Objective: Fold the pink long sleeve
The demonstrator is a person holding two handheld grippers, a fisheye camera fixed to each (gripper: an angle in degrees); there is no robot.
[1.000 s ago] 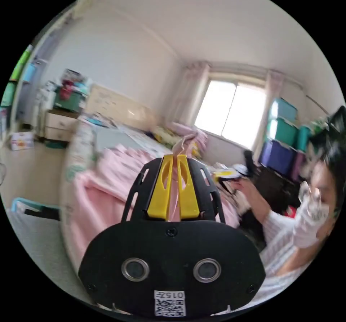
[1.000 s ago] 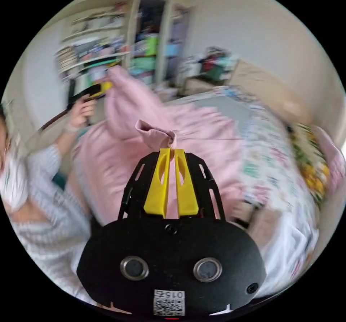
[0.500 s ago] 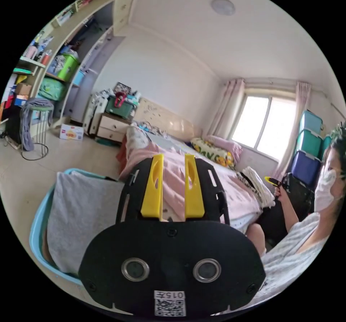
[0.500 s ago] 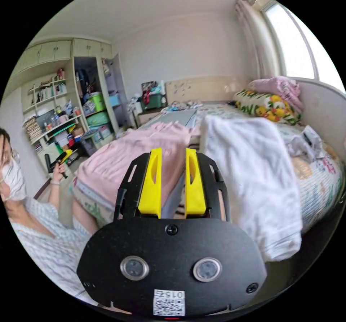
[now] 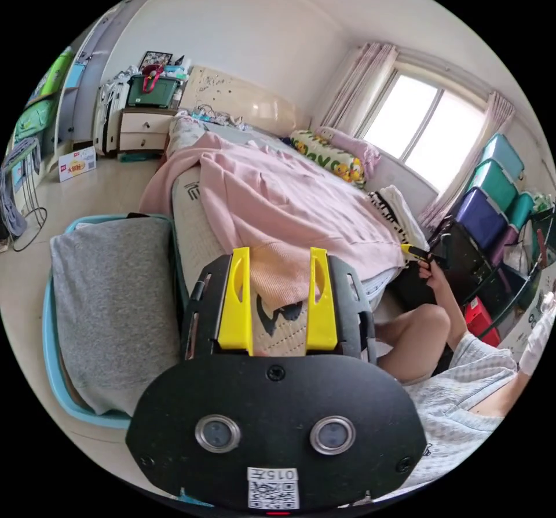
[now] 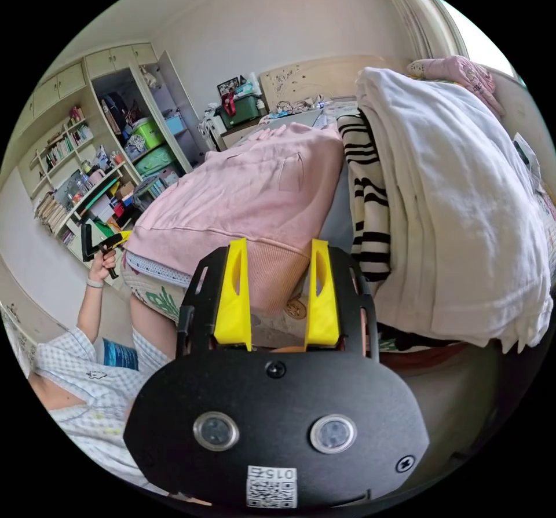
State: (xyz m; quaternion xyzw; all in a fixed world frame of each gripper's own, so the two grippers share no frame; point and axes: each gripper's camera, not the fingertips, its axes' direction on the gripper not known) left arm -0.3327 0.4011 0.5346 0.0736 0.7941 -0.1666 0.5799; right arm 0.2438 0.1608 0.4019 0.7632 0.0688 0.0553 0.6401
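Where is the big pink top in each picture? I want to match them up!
Left gripper view: the pink long-sleeve top lies spread over the bed in the middle, its ribbed hem hanging over the edge above the open left gripper.
Right gripper view: the pink top sits centre-left, beside the folded black-and-white striped garment.
Shared landmark: the green storage box on the bedside cabinet.

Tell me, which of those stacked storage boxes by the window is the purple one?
The lowest storage box in the stack is the purple one; the two boxes above it, the middle box and the top box, are teal.
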